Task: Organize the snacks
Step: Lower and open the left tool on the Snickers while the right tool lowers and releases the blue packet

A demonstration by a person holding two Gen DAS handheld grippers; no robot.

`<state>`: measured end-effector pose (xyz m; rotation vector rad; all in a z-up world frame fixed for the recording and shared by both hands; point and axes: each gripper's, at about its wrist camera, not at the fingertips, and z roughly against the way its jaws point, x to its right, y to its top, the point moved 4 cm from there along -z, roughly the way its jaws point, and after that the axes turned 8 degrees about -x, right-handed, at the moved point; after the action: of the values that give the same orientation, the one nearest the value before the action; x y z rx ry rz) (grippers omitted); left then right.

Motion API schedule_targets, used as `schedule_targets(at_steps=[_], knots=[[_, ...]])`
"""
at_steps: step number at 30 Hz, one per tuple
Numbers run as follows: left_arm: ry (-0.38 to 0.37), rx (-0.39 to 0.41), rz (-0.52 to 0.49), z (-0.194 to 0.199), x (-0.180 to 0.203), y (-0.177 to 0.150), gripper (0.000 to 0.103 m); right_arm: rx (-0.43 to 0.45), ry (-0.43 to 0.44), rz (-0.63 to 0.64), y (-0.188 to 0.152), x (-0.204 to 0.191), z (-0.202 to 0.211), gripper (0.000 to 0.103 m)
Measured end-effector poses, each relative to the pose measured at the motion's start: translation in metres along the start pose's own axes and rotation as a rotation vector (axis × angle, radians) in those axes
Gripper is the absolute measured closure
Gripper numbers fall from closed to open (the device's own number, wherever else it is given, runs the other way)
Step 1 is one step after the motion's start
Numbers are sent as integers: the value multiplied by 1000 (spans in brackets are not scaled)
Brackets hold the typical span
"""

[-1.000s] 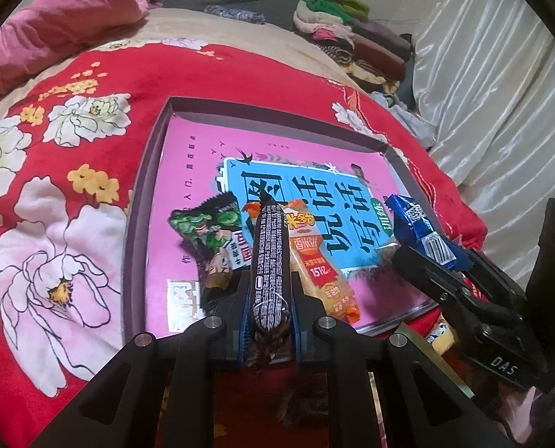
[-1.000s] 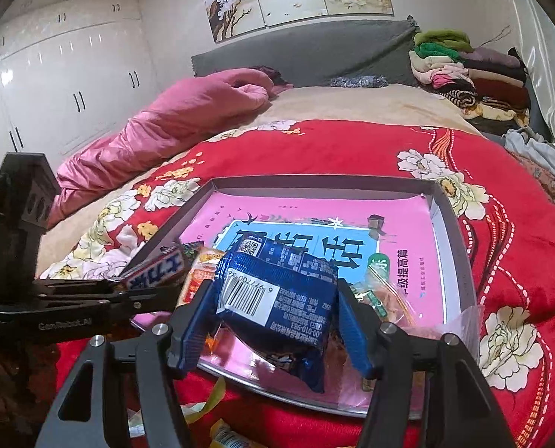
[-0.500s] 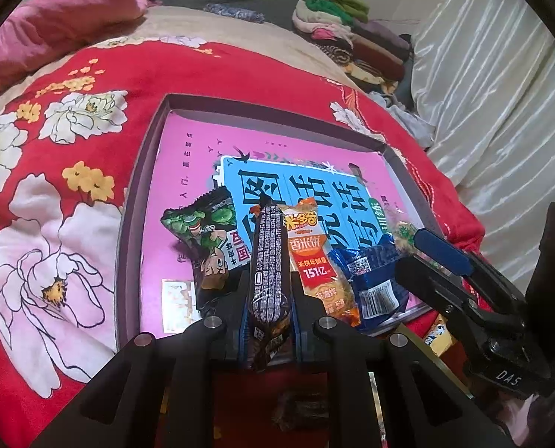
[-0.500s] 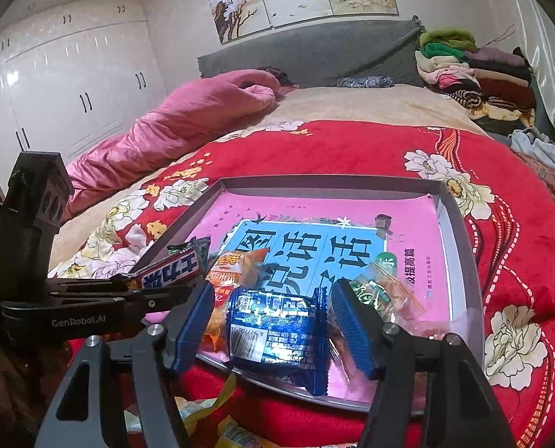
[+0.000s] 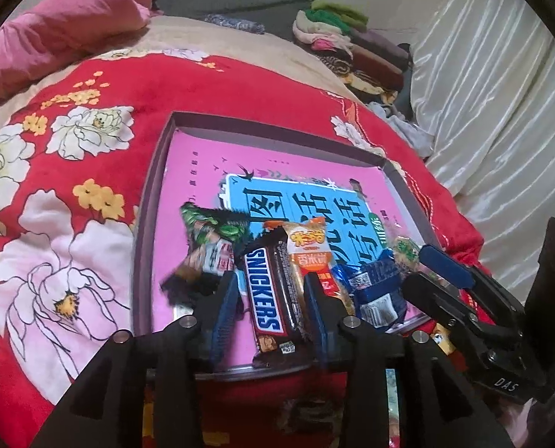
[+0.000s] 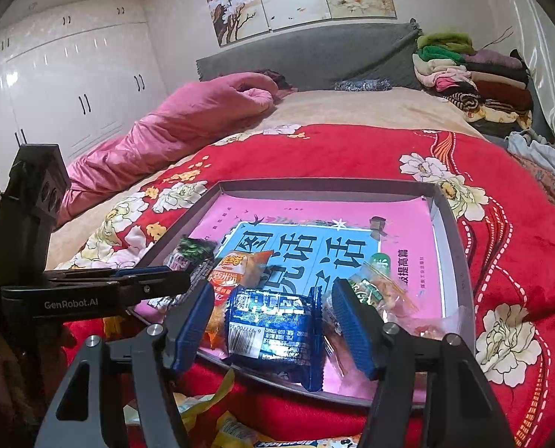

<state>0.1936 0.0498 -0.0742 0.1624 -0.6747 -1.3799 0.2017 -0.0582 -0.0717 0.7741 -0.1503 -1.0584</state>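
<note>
While both the left gripper [image 5: 271, 291] and right gripper [image 6: 273, 315] gape wide, Snickers bar [image 5: 273, 295] and blue packet [image 6: 273, 324] lie crowded in the tray [image 6: 452, 231].

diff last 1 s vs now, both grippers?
Left gripper opened and let go of the Snickers bar, now lying flat in the tray. Right gripper had already dropped the blue packet at the near rim and stays open. Green and orange packets unchanged.

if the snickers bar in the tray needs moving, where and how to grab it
Grip the brown Snickers bar across its narrow width at mid-length, coming from the near end along its long axis. It lies flat in the grey tray, its long sides lining up with the open left gripper, orange packet close alongside.
</note>
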Motion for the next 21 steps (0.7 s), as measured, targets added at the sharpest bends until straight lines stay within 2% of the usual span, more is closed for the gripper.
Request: schedule_targets(at_steps=[5,12,16,21], knots=[[8,11,4,4,-4,1,59,4,-1,-3,-1,1,2,38],[13,17,6,8,-5,1,48,11,6,-4,0,1,5,34],[6,22,11,12,-5,1,38,18,14,-4,0,1,9,33],[-2,25,4,15,-2,0,33,25,15,0,0,0,11,33]])
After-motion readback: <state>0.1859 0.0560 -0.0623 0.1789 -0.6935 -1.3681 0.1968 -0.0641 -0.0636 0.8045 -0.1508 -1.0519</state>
